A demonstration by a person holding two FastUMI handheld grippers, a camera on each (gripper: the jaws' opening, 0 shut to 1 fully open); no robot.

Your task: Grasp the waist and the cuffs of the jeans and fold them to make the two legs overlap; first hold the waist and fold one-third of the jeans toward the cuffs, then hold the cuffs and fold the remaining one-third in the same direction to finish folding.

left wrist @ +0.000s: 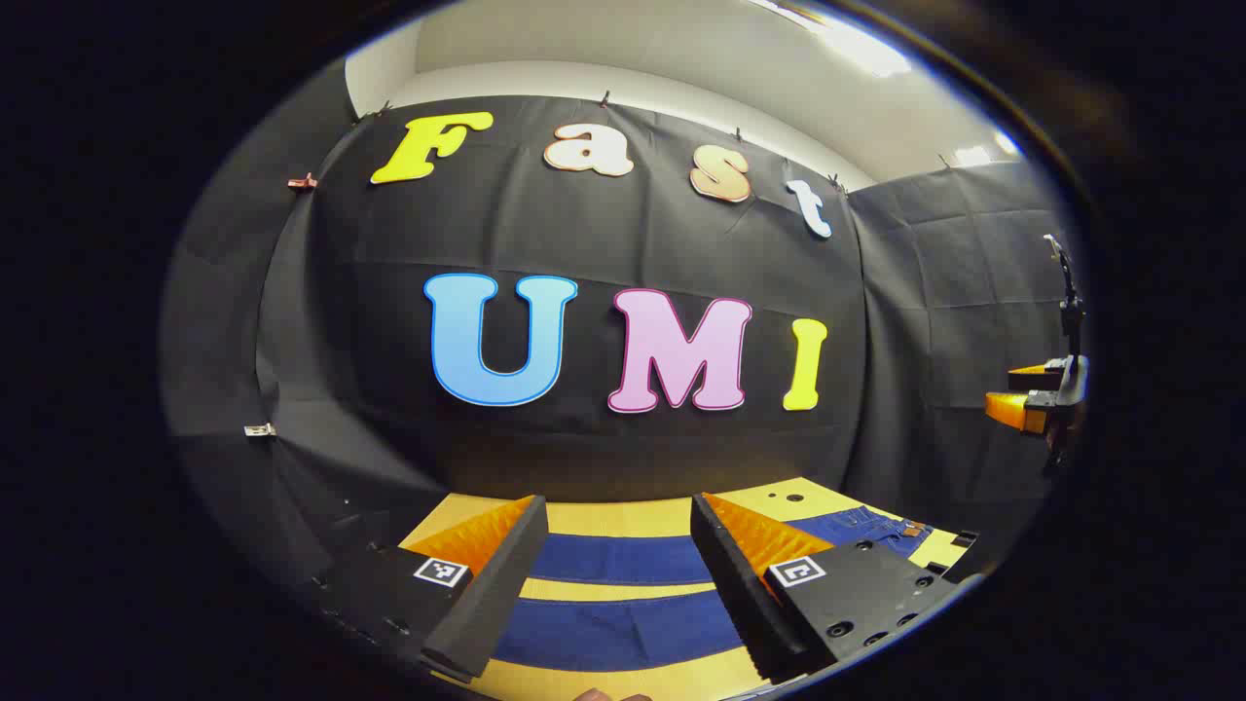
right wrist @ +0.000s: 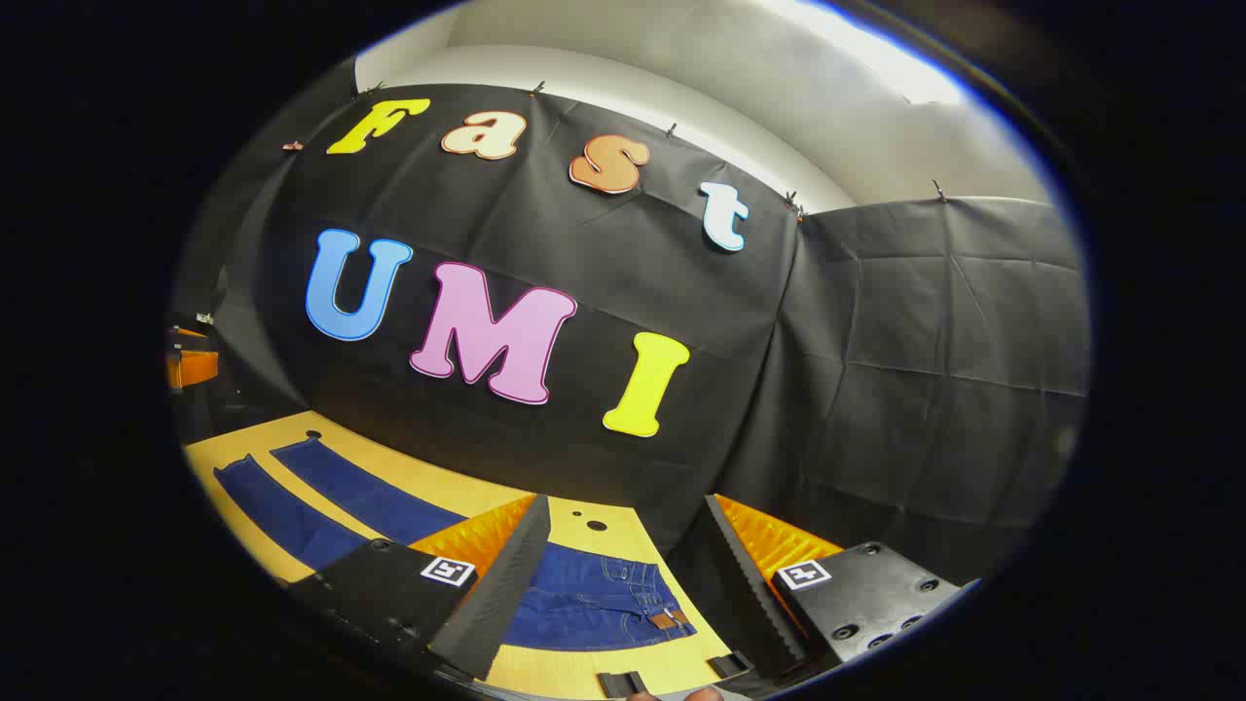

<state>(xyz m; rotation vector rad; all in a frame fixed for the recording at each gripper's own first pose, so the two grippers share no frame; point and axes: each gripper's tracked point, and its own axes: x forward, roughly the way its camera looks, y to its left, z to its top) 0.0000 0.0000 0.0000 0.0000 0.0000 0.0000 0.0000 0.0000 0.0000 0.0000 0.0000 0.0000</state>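
Note:
Dark blue jeans lie flat on the yellow table [left wrist: 623, 518], the two legs [left wrist: 623, 594] spread apart as parallel strips. My left gripper [left wrist: 618, 506] hovers open above the legs with nothing between its fingers. The waist [left wrist: 876, 531], with a brown patch, lies to the right in the left gripper view. My right gripper [right wrist: 628, 501] is open above the waist [right wrist: 594, 604], and the legs [right wrist: 331, 506] run off to the left. Each gripper also appears far off in the other's view: the right gripper [left wrist: 1032, 399] at the right edge, the left gripper [right wrist: 190, 365] at the left edge.
The black cloth wall [right wrist: 876, 370] rises right behind the table's far edge and wraps round the right side. Small holes [right wrist: 596, 525] dot the tabletop near the waist. Black clips [right wrist: 623, 682] sit at the table's near edge.

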